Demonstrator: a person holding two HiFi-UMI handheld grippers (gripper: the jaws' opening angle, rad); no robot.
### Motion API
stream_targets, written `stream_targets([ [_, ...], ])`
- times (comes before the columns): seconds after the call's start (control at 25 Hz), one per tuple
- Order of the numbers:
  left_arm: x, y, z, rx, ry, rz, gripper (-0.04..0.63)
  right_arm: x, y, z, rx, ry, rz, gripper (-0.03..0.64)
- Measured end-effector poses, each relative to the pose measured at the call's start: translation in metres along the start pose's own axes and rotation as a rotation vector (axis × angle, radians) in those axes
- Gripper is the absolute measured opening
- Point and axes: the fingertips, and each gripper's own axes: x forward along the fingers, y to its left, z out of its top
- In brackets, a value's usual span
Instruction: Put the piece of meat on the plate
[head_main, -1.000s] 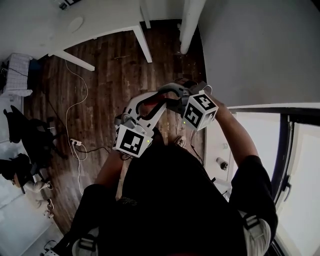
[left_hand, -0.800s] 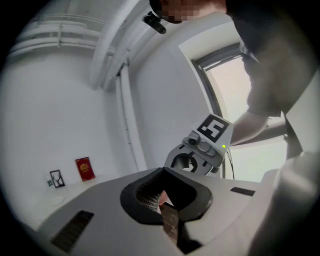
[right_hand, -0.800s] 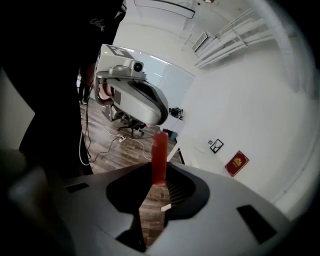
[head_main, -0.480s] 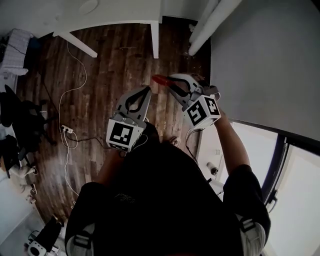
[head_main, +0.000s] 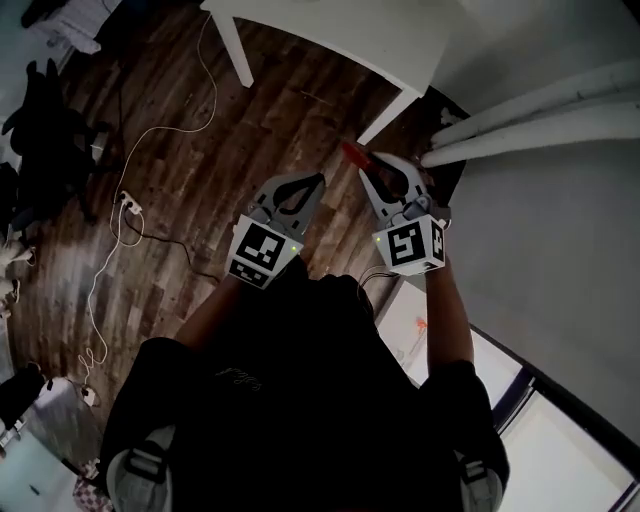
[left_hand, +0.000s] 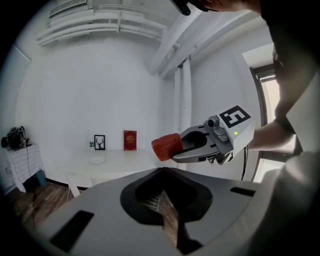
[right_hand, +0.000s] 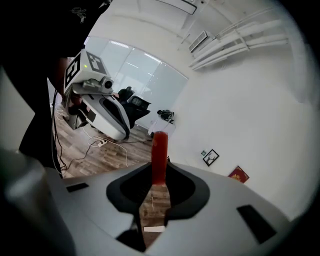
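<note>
My right gripper (head_main: 364, 168) is shut on a red piece of meat (head_main: 352, 154), which sticks out past its tips, above the wood floor. In the right gripper view the meat (right_hand: 160, 152) stands up between the jaws of that gripper (right_hand: 159, 174). The left gripper (head_main: 318, 182) hangs beside it, jaws together with nothing in them. The left gripper view shows its own closed tips (left_hand: 163, 172), the meat (left_hand: 166, 146) in the other gripper, and a small white plate (left_hand: 97, 160) on the white table (left_hand: 125, 165) ahead. The head view shows the table (head_main: 330, 40) but not the plate.
White cables and a power strip (head_main: 128, 203) lie on the floor at left, near dark clutter (head_main: 50, 130). White pipes (head_main: 530, 115) run along the wall at right. A framed picture (left_hand: 99, 142) and a red book (left_hand: 130, 140) stand at the table's back.
Both grippers have swung towards the white table and moved apart. The left one has rolled. The meat stays clamped in the right gripper.
</note>
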Motion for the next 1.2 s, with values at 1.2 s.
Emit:
stream_targets([
  [1.2,0.165,0.235,0.053,-0.188,-0.005,0.337,0.000,0.211,-0.240,-0.005,-0.159,-0.157,0.078,0.092],
])
